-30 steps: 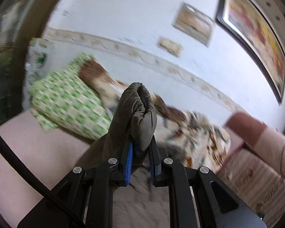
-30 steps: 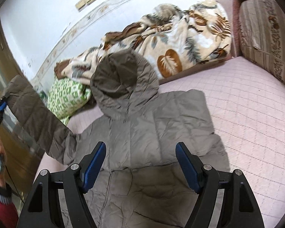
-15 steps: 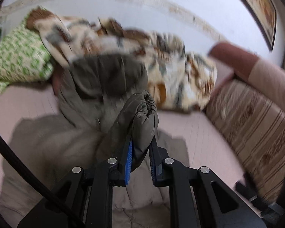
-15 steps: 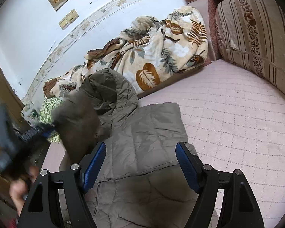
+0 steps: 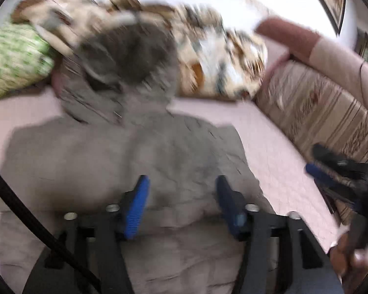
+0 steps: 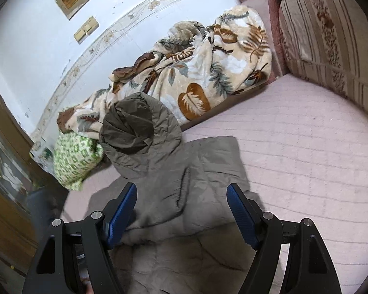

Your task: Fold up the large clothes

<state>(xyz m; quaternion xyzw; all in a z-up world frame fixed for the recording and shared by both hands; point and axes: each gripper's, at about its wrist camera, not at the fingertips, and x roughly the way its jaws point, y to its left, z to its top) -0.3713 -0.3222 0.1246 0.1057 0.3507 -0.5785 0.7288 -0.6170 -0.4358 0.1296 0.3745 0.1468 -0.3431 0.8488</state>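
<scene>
A grey-brown hooded padded jacket (image 5: 125, 161) lies flat on the pink quilted bed (image 5: 269, 147), hood (image 5: 127, 54) toward the wall. Its sleeve lies folded across the body (image 6: 184, 191). My left gripper (image 5: 181, 203) is open and empty just above the jacket's body; this view is motion-blurred. My right gripper (image 6: 181, 210) is open and empty above the jacket (image 6: 174, 220), and also shows at the right edge of the left wrist view (image 5: 331, 169). The hood (image 6: 135, 125) rests against the blanket.
A leaf-patterned blanket (image 6: 198, 73) is bunched along the wall behind the hood. A green-and-white pillow (image 6: 73, 156) lies at the left. A striped cushion (image 6: 331, 36) and the headboard (image 5: 319, 49) stand at the right. Bare pink bedspread (image 6: 306, 159) stretches right of the jacket.
My left gripper carried the sleeve across the jacket's body, then opened and let it go. The sleeve now lies folded on the jacket. The right gripper stayed open.
</scene>
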